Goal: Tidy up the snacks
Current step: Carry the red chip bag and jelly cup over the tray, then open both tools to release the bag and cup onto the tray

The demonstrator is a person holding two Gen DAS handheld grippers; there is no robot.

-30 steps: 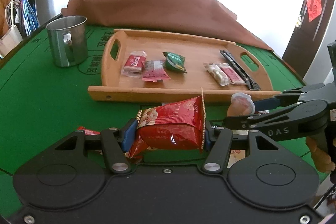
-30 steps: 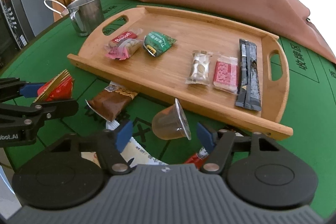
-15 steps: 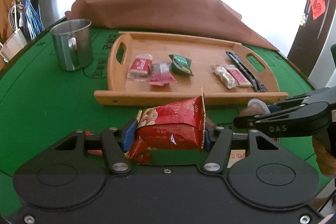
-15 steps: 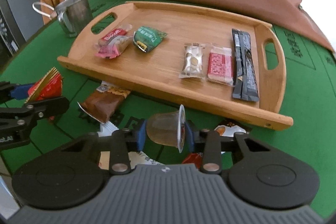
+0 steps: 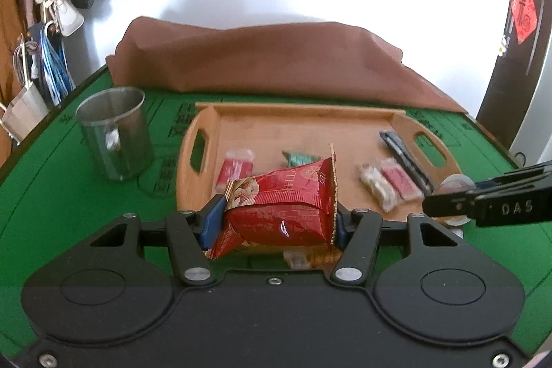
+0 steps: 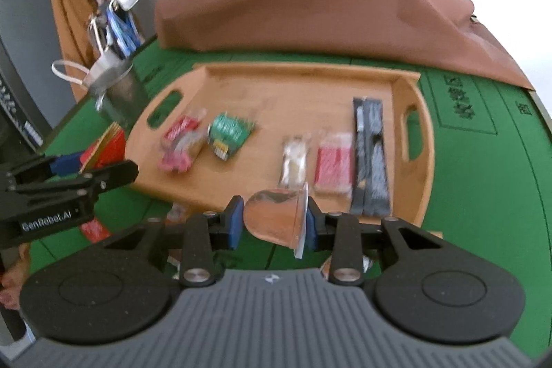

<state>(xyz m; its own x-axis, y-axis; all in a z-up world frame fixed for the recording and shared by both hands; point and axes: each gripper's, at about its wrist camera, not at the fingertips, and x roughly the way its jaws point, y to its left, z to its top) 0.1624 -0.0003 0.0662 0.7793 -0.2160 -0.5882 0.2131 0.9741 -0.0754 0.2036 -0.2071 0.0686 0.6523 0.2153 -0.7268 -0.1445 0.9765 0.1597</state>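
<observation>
Red snack bag (image 5: 281, 211), clamped crosswise between the blue pads of the left gripper (image 5: 274, 223) and held above the near rim of the wooden tray (image 5: 293, 112). Clear jelly cup (image 6: 277, 218), lying on its side, pinched by the right gripper (image 6: 272, 223) over the same near rim. On the tray floor, from 9 to 3 o'clock: red-and-pink packets (image 6: 179, 143), green packet (image 6: 229, 135), pale nut bar (image 6: 293, 162), red wafer pack (image 6: 334, 161), black sachets (image 6: 371, 157). Steel mug (image 5: 115, 133) stands on the green felt table (image 5: 51, 195) at 9 o'clock of the tray; brown cloth (image 5: 276, 61) lies at 12 o'clock. In the left wrist view the bag hides part of the green packet; the right wrist view shows it whole, though blurred. Loose wrappers on the felt under both grippers are too obscured to identify.
</observation>
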